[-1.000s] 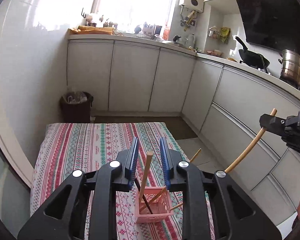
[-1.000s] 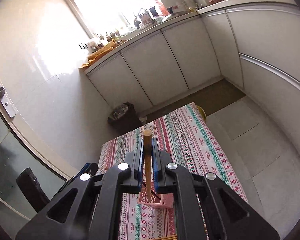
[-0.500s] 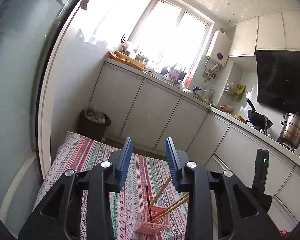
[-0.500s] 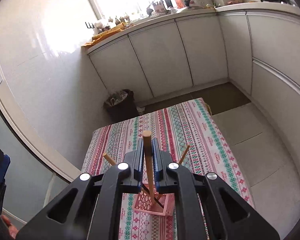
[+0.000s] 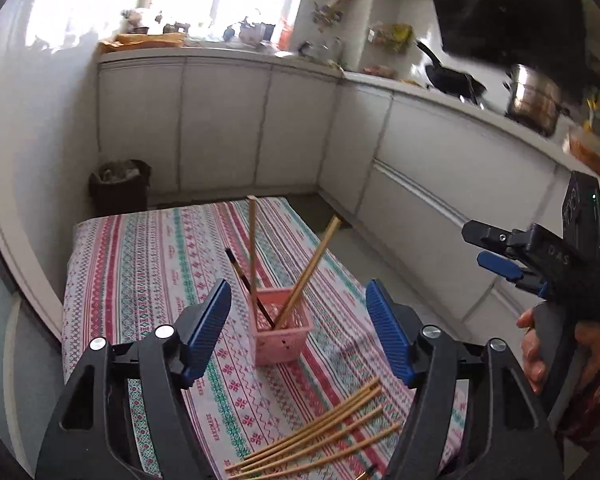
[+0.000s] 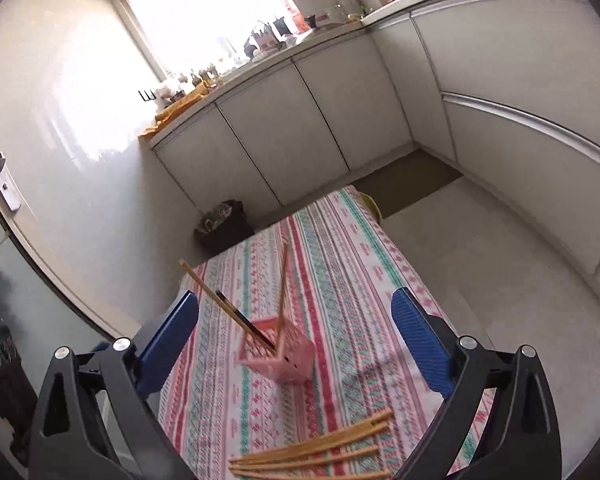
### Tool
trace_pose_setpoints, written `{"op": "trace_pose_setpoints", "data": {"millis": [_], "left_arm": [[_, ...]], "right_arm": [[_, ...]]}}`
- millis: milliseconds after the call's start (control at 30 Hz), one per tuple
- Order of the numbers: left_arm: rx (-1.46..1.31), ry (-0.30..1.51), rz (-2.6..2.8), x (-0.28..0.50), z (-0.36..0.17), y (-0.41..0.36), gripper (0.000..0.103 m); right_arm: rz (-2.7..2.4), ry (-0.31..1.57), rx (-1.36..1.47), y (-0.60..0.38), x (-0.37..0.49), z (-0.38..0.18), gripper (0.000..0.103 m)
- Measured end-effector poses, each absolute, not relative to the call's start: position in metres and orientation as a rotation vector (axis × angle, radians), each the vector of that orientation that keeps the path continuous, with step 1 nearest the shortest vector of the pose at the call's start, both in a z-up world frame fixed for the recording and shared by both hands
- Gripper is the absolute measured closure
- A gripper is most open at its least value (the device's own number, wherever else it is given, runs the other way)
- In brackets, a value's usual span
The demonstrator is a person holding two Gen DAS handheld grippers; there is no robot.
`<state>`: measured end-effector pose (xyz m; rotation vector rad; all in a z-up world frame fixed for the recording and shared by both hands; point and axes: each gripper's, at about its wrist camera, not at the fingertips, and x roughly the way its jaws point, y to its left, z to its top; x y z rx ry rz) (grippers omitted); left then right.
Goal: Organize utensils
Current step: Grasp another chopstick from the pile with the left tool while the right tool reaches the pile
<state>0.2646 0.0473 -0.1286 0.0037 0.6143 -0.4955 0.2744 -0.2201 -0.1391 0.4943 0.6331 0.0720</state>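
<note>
The step in hand is the gap between two drops: three chopsticks already stand in the pink basket (image 5: 281, 334), two pale ones (image 5: 309, 272) leaning apart and a dark-tipped one (image 5: 247, 283) slanting between them, and nothing is in either tool. The left gripper (image 5: 299, 322) has just been opening and its blue pads stand spread with only the basket showing between them, untouched. The right gripper (image 6: 295, 346) has also just been opening; its jaws are wide apart and empty, and the left view shows it (image 5: 496, 254) held off to the side in a hand (image 5: 540, 354). The basket sits mid-way along the striped tablecloth (image 5: 140, 248), while the remaining chopsticks (image 5: 320, 436) lie fanned in a loose pile at the near edge, just below both grippers. The next move, as I judge it, calls for dipping one gripper to that pile, pinching a single stick near its end without dragging its neighbours, then carrying it upright over the basket.
</note>
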Motion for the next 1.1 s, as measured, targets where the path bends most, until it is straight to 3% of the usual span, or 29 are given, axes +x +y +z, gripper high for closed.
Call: {"op": "trace_pose_setpoints", "data": {"millis": [167,433,500,533,567,633,667,800,867,1100], "left_arm": [[0.211,0.722,-0.653,0.251,-0.169,-0.001,0.017],[0.521,0.929,-0.781,0.266,-0.236,-0.074,0.014],[0.573,0.996,-0.801,0.276,-0.257,-0.093,0.026],[0.592,1.042,-0.823,0.281,-0.267,-0.102,0.046],[0.622,1.08,-0.83,0.285,-0.279,-0.112,0.056],[0.708,1.12,-0.834,0.287,-0.302,-0.129,0.061],[0.738,1.144,-0.843,0.288,-0.312,-0.136,0.07],[0.788,1.185,-0.852,0.299,-0.33,-0.152,0.075],[0.799,1.203,-0.86,0.304,-0.335,-0.156,0.083],[0.85,1.237,-0.847,0.322,-0.351,-0.166,0.084]], "right_arm": [[-0.058,0.766,0.416,-0.25,0.22,-0.2,0.007],[-0.081,0.931,0.435,-0.269,0.185,-0.259,0.007],[-0.065,0.956,0.455,-0.274,0.183,-0.266,0.007],[-0.06,0.972,0.478,-0.277,0.184,-0.269,0.007],[-0.05,0.996,0.511,-0.282,0.186,-0.274,0.007],[-0.035,1.043,0.594,-0.29,0.19,-0.285,0.007],[-0.027,1.055,0.637,-0.294,0.192,-0.289,0.007],[-0.013,1.034,0.678,-0.299,0.192,-0.288,0.007],[-0.006,1.026,0.685,-0.3,0.192,-0.286,0.007],[0.005,1.031,0.715,-0.303,0.194,-0.285,0.007]]}}
